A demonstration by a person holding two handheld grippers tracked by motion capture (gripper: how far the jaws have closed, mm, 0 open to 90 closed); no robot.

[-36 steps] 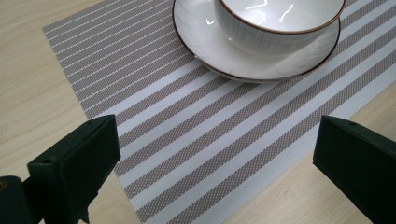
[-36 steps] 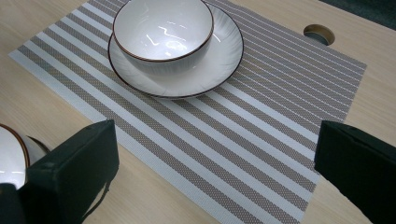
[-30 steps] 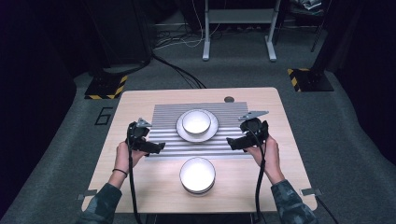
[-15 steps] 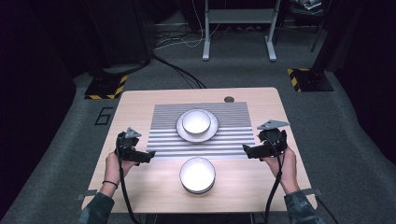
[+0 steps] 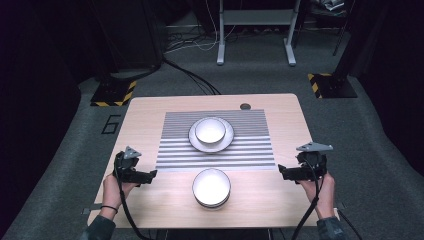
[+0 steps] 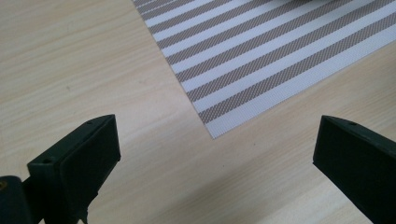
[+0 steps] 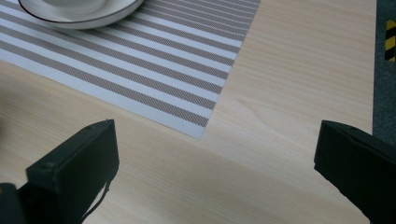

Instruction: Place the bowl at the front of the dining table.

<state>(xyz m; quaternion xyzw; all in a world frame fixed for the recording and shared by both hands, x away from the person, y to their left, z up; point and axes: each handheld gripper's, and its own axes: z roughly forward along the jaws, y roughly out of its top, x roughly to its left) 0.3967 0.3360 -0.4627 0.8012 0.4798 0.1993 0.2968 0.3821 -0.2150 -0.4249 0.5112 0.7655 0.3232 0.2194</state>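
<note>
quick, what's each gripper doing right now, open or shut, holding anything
Left gripper: open, jaws wide apart, holding nothing, over bare table.
Right gripper: open, jaws wide apart, holding nothing.

Dim workroom, grey carpet floor (image 5: 380, 145).
Pale wooden table (image 5: 145, 115) lit at centre; metal stand (image 5: 255, 20), black cables (image 5: 190, 75), yellow-black striped blocks (image 5: 330, 85) behind.

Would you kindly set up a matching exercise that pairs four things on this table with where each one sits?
Things:
1. white bowl on the white plate
2. stacked white bowls
3. left tool
4. right tool

Places:
A. bare wood, near edge, centre
B. over the table's right side
C. on the grey striped placemat
D. over the table's left side

Pairs: 1-C, 2-A, 3-D, 4-B
</note>
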